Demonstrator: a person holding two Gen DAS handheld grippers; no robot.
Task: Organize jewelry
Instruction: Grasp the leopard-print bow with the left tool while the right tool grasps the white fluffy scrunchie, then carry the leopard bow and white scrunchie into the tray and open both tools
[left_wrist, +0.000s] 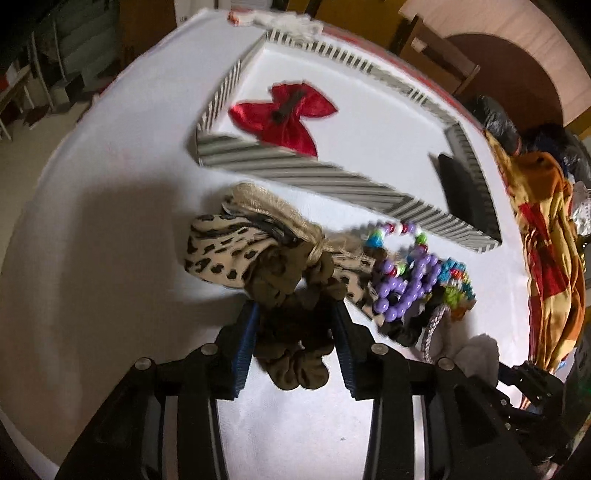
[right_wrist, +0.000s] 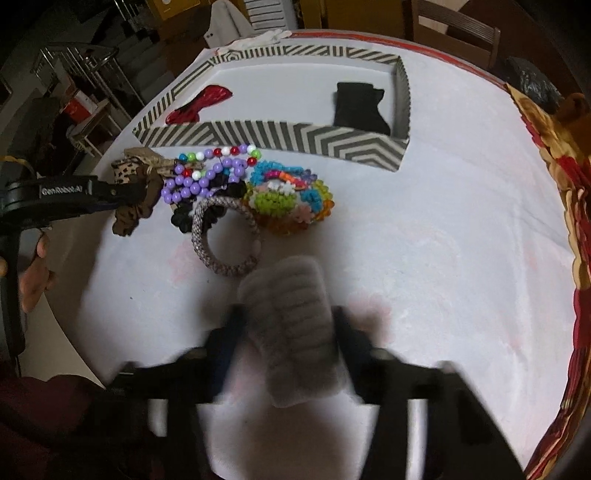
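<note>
Left wrist view: left gripper jaws pinch brown scrunchie, tangled against leopard bow; could drag it along. Right gripper jaws narrowed on grey fuzzy band. Striped tray sits toward the table's far edge.

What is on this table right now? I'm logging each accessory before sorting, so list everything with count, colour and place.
striped cardboard tray: one, grey-white, far side of table
red satin bow: one, in tray, left end
black fabric piece: one, in tray, right end
leopard-print bow: one, tan-black, before tray
olive-brown scrunchie: one, between left gripper's fingers
purple bead strand: one, mid pile
multicoloured bead bracelets: several, right of pile
grey braided ring: one, near side of pile
grey fuzzy band: one, between right gripper's fingers
white table: one
left gripper: black
right gripper: black, blurred
</note>
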